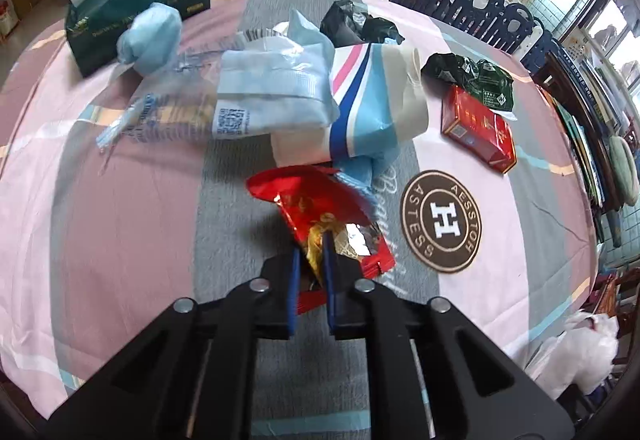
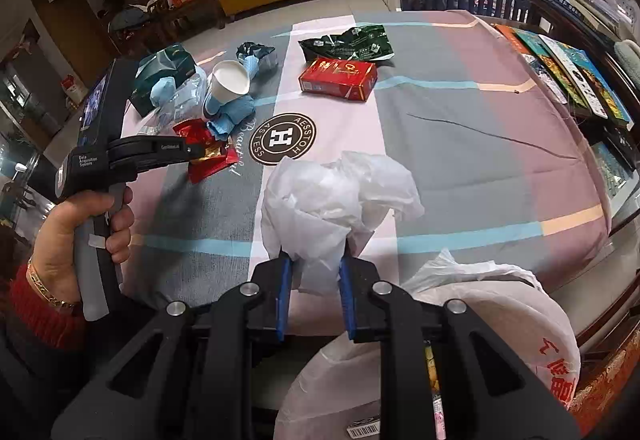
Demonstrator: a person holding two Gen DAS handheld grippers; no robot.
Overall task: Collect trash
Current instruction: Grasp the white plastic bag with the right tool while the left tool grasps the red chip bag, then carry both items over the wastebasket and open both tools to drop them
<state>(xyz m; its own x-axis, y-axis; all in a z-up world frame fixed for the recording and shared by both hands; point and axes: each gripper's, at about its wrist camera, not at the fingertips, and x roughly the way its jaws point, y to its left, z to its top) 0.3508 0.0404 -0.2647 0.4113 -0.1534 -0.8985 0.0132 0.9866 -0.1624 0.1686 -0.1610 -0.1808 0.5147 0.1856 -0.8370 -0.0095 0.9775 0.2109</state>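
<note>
In the left wrist view the left gripper (image 1: 311, 240) has its blue pads pressed together on the near end of a red foil snack wrapper (image 1: 320, 216), which lies on the striped cloth (image 1: 120, 200) just in front of the heap of litter. That heap holds a pale blue mailer pouch (image 1: 272, 88), a striped paper cup (image 1: 376, 96) tipped on its side, a crumpled blue wad (image 1: 150, 38) and a dark green tissue pack (image 1: 136, 6), with a red carton (image 1: 478, 128) and a dark green foil packet (image 1: 480, 80) apart to the right. So the step in hand looks like picking up the wrapper; whether it has left the cloth I cannot tell. In the right wrist view the right gripper (image 2: 314, 268) is clamped on a bunched fold of a white plastic bag (image 2: 336, 200), the rest of which billows below and to the right with red print on it, seemingly the trash bag. The person's hand (image 2: 76, 236) holds the left gripper's handle on the left of this view, its fingers closed on the wrapper (image 2: 208, 156) beside the cup (image 2: 230, 82). Next, I judge, the wrapper must be lifted clear and carried across to the bag, which calls for the right gripper to pull the mouth up and open, since the bunched plastic may otherwise block the drop; the thin foil could also slip.
</note>
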